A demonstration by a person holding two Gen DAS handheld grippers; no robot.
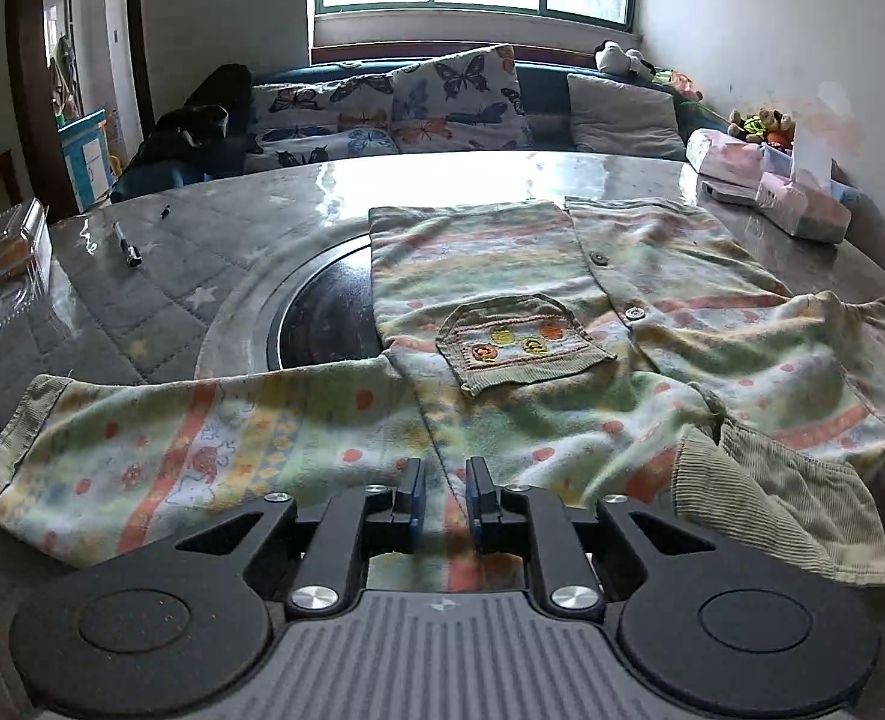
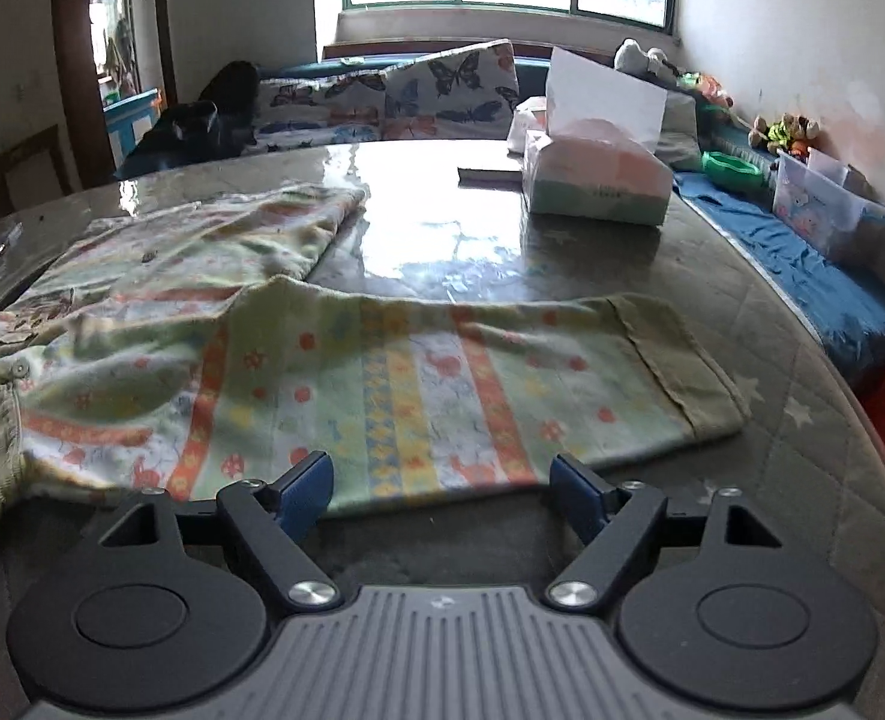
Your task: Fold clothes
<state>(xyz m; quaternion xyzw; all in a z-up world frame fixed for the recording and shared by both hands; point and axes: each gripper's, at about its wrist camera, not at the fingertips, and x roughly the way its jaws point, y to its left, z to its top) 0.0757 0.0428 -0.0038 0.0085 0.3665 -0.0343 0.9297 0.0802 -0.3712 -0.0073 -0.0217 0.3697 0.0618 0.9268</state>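
Observation:
A small pastel striped cardigan (image 1: 502,276) with buttons and a knitted chest pocket (image 1: 517,339) lies spread flat on the table. Its left sleeve (image 1: 160,444) stretches out to the left, and its ribbed collar (image 1: 760,480) lies at the near right. My left gripper (image 1: 445,495) sits low at the near shoulder edge, its jaws narrowed around a fold of the fabric. In the right wrist view the other sleeve (image 2: 442,384) lies stretched to the right. My right gripper (image 2: 441,489) is open and empty at that sleeve's near edge.
The round glass-topped table (image 1: 250,228) has a dark inset disc (image 1: 322,312). A pen (image 1: 125,245) and a clear plastic box (image 1: 4,264) lie at the left. A tissue box (image 2: 598,174) stands at the back right. A sofa with butterfly cushions (image 1: 442,102) is behind.

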